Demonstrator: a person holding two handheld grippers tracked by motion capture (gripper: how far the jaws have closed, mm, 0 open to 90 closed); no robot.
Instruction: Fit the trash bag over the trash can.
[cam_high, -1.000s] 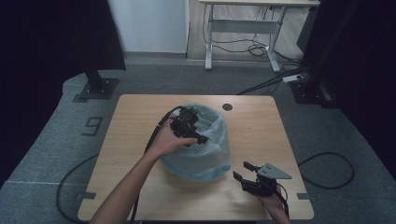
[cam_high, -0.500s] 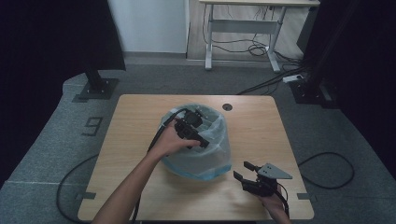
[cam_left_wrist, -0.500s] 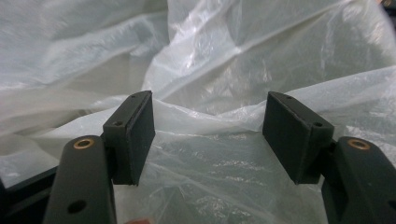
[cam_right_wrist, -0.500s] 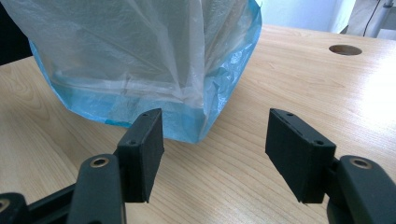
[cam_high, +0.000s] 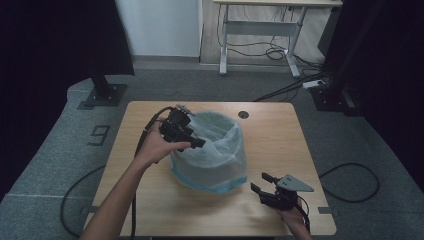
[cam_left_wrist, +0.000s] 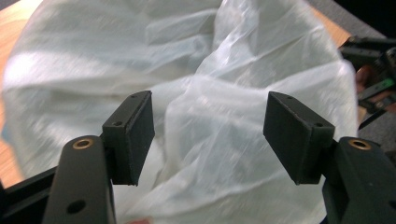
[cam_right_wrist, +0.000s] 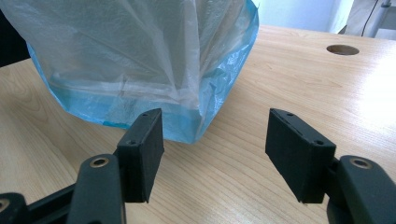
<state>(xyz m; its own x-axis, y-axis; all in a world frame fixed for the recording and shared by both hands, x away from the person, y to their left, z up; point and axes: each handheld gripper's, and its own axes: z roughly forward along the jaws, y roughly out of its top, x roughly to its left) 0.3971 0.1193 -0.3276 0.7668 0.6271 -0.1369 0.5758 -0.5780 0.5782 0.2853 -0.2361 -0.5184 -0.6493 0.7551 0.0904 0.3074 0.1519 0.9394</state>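
While the left gripper (cam_high: 197, 143) hangs over the near-left part of its rim, the plastic bag (cam_high: 212, 150) stands upright near the middle of the table (cam_high: 280, 135), a little toward the left edge, with its mouth open to the ceiling. It is a translucent white liner over a pale blue base, and its long axis runs straight up from the wood. Seen from the left gripper view, the inside shows crumpled white film (cam_left_wrist: 219, 93); whether anything lies at the bottom cannot be told. That gripper's jaws are spread wide with nothing pinched, the film lying beyond the pads (cam_left_wrist: 133, 135) and not between them. Near the front right corner of the table the right gripper (cam_high: 262, 185) rests low, held in a hand (cam_high: 292, 220), its jaws likewise spread and empty. It points toward the bag's blue bottom corner (cam_right_wrist: 187, 126), which sits on the wood just ahead of the pads (cam_right_wrist: 299, 149) without touching them. A round cable hole (cam_high: 243, 114) lies by the far edge, behind the bag
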